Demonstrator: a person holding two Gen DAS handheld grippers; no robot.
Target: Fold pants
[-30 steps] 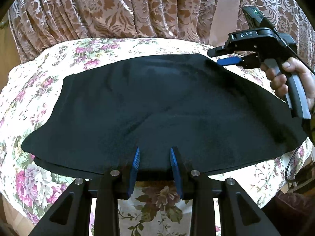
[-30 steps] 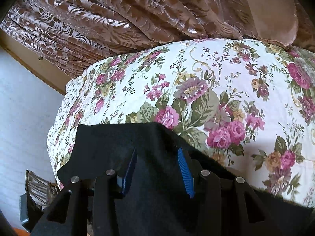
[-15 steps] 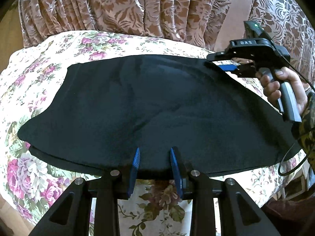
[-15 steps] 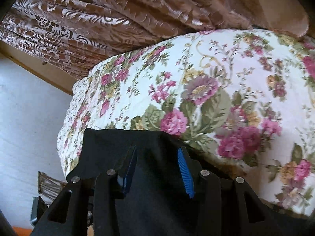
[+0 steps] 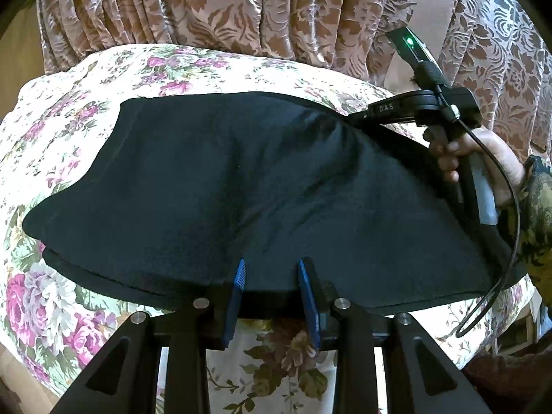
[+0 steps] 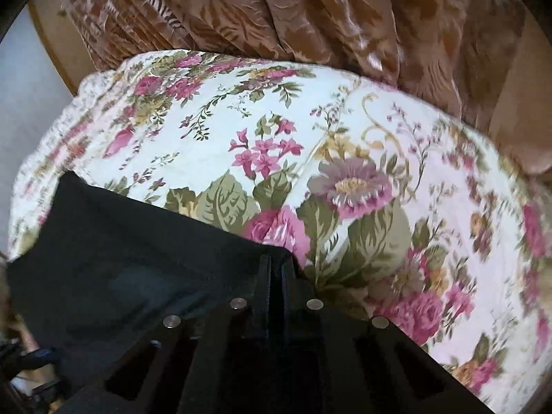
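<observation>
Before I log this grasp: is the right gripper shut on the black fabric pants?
Shut. The right gripper has its fingers pressed together on a corner of the black fabric pants, lifting it.

The black, soft knit pants (image 5: 241,186) lie spread flat, doubled in layers, with one far corner lifted off the surface and the near hem running straight across.
</observation>
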